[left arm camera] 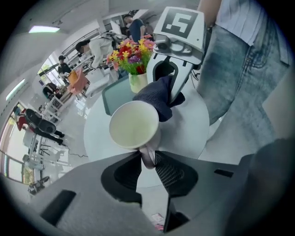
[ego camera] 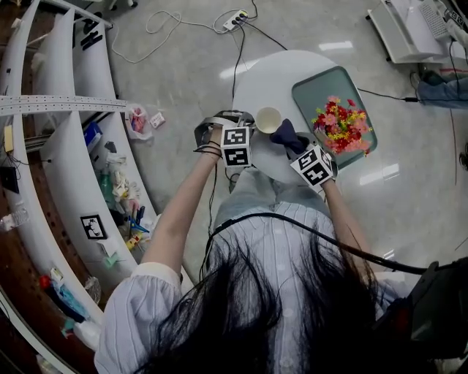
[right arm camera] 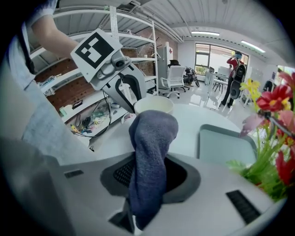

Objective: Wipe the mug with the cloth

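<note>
A cream mug [ego camera: 268, 119] stands on the round white table [ego camera: 278, 73], its mouth up. In the left gripper view the mug [left arm camera: 134, 124] sits just beyond my left gripper [left arm camera: 148, 159], whose jaws are closed on its handle [left arm camera: 148, 156]. A dark blue cloth [ego camera: 288, 136] hangs from my right gripper [ego camera: 300, 148] just right of the mug. In the right gripper view the cloth [right arm camera: 150, 156] is clamped between the jaws of my right gripper [right arm camera: 145, 182] and bulges forward toward the mug [right arm camera: 153, 104]. The cloth [left arm camera: 156, 97] touches the mug's rim on the far side.
A teal tray [ego camera: 322, 88] on the table's right holds a vase of red, pink and yellow flowers [ego camera: 341, 124]. White curved shelves [ego camera: 73, 146] with clutter run along the left. A power strip and cables [ego camera: 234, 20] lie on the floor beyond the table.
</note>
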The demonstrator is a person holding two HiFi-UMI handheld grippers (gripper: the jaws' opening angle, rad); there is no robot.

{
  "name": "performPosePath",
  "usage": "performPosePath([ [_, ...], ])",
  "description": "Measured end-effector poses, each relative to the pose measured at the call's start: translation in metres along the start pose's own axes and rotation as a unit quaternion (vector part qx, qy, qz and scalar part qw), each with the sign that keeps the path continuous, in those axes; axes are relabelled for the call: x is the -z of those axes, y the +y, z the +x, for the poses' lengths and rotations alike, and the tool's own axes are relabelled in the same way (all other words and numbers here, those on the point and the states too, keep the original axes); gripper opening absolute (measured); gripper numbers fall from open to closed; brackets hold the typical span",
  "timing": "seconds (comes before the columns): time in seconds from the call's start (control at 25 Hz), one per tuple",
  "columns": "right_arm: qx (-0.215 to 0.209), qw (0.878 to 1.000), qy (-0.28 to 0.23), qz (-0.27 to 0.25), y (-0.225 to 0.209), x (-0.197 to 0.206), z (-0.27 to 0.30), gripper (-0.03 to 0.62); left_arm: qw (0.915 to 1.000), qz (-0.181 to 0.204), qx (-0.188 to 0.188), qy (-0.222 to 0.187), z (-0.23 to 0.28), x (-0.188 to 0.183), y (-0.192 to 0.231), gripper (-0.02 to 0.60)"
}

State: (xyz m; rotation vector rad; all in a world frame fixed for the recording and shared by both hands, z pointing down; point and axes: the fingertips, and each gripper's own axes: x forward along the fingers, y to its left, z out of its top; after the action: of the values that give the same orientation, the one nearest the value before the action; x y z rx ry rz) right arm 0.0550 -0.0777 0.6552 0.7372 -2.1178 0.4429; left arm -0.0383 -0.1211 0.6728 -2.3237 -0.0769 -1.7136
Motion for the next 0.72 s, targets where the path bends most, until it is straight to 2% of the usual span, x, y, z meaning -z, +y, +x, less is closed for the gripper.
performPosePath([
  [0.28, 0.003, 1.000, 0.010, -0.003, -0.002, 0.006, 0.000, 0.123, 0.9950, 0.098, 0.022, 0.007, 0.004, -0.002, 0.006, 0.103],
  [0.48, 0.005, 1.000, 0.014, 0.000, -0.003, 0.009, -0.001, 0.123, 0.9893, 0.142, 0.033, 0.006, 0.005, -0.003, 0.009, 0.103],
  [0.72, 0.010, 1.000, 0.022, 0.000, -0.002, 0.012, 0.000, 0.123, 0.9779, 0.205, 0.040, 0.010, 0.005, -0.003, 0.009, 0.103],
])
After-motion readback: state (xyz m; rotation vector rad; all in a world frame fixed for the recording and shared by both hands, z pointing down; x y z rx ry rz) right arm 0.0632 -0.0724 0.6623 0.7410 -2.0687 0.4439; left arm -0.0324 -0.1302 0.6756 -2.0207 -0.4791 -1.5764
